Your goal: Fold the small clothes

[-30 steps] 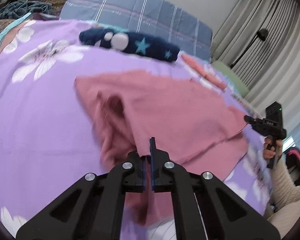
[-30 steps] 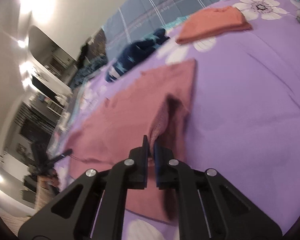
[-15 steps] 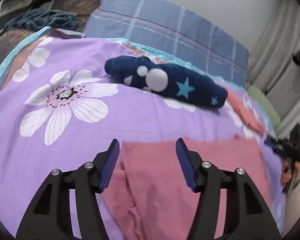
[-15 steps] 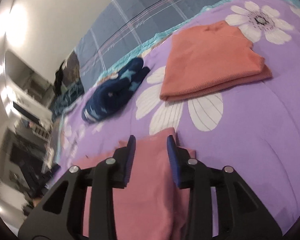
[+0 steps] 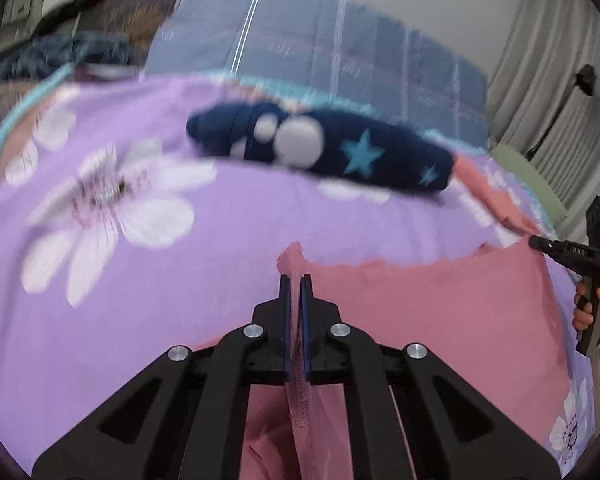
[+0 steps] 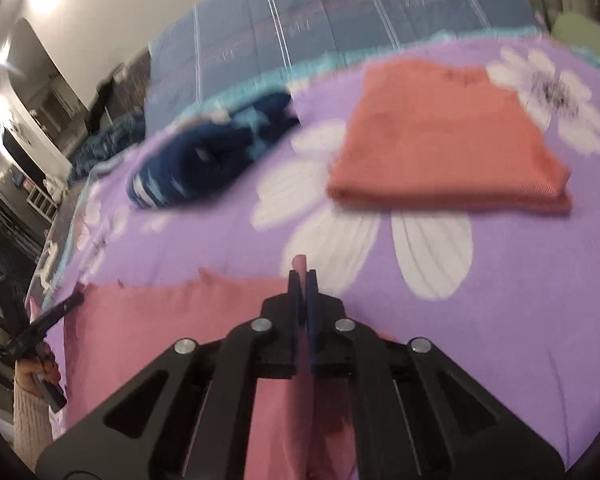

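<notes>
A pink garment point(image 5: 440, 320) lies flat on the purple flowered bedspread point(image 5: 180, 280), with its far edge running across both views. My left gripper point(image 5: 296, 280) is shut on the left corner of that edge; a tuft of cloth sticks out past the fingertips. My right gripper point(image 6: 303, 276) is shut on the right corner of the same pink garment point(image 6: 160, 320). Each gripper also shows at the other view's side, held in a hand point(image 5: 596, 300).
A navy garment with stars and dots point(image 5: 340, 148) lies bunched beyond the pink one. A folded orange garment point(image 6: 440, 140) sits at the far right. A blue plaid pillow point(image 5: 320, 48) lines the head of the bed, curtains point(image 5: 560, 60) hang at right, and dark furniture point(image 6: 20, 200) stands at left.
Both grippers carried the pink cloth forward across the bed, opened over its far edge half a second ago, and are now shut on the two far corners.
</notes>
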### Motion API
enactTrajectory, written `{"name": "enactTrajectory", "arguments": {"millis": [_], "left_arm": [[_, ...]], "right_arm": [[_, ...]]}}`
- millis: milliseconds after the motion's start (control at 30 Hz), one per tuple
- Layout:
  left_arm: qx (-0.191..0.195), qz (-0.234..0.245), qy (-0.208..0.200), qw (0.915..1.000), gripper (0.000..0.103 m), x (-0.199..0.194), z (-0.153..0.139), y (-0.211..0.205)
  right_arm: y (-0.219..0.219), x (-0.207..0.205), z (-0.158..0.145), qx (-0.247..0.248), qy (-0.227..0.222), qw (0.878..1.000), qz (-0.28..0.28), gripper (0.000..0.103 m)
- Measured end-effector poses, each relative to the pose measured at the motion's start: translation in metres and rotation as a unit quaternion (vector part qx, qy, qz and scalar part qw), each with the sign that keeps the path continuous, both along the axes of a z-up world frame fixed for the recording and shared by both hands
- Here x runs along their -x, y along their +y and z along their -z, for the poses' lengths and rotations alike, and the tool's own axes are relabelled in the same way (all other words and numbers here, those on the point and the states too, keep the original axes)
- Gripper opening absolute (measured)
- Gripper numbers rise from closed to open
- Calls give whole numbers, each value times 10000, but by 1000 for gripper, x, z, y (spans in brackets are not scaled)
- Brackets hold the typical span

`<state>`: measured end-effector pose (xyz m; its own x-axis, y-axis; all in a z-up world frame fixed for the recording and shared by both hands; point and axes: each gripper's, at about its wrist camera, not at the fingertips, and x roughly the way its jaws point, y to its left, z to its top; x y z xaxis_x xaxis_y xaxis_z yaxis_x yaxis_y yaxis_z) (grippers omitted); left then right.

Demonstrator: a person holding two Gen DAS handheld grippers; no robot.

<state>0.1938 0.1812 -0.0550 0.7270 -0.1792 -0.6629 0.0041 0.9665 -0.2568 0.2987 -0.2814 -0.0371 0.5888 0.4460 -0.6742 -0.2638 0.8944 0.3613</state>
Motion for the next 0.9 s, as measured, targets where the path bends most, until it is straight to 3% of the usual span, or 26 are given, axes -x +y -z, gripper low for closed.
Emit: {"name": "enactTrajectory", "arguments": {"millis": [100, 200, 233, 267, 333, 400, 467, 533, 667, 833, 900], "left_arm": [[-55, -6, -232, 9997, 4, 4, -19, 2], [-458, -147, 81, 9988, 8, -11, -7, 0], [-572, -238, 291, 9977, 16, -16, 3, -1], [-614, -294, 390, 9969, 33, -17, 8, -1], [-647, -462, 376, 9961, 51, -8, 11, -4], [-721, -326, 284, 9965, 52, 1, 3, -18], [-857, 144, 105, 9962, 52, 13, -12, -54], [-744, 969, -47, 9925, 52, 29, -28, -111], [-339, 2381, 48, 9706, 52, 57, -28, -224], [-544, 3186, 768, 9432, 52, 85, 13, -338], [-979, 3210, 846, 9382, 52, 97, 25, -368]], "right_arm": [[0, 1, -11, -112, -199, 9997, -22, 3], [7, -16, 12, 427, 252, 9985, 229, 10], [5, -18, 18, 497, 384, 9975, 332, 19], [-1, -17, 25, 439, 519, 9967, 451, 24], [-13, -8, 28, 224, 541, 9970, 513, 25], [-25, 2, 24, 217, 477, 9973, 506, 25], [-40, 13, 17, 317, 388, 9975, 507, 27], [-55, 22, 12, 214, 418, 9978, 465, 28], [-71, 38, 12, -86, 577, 9980, 242, 28], [-77, 56, 20, -23, 713, 9974, -55, 28], [-79, 60, 22, -10, 733, 9972, -145, 28]]}}
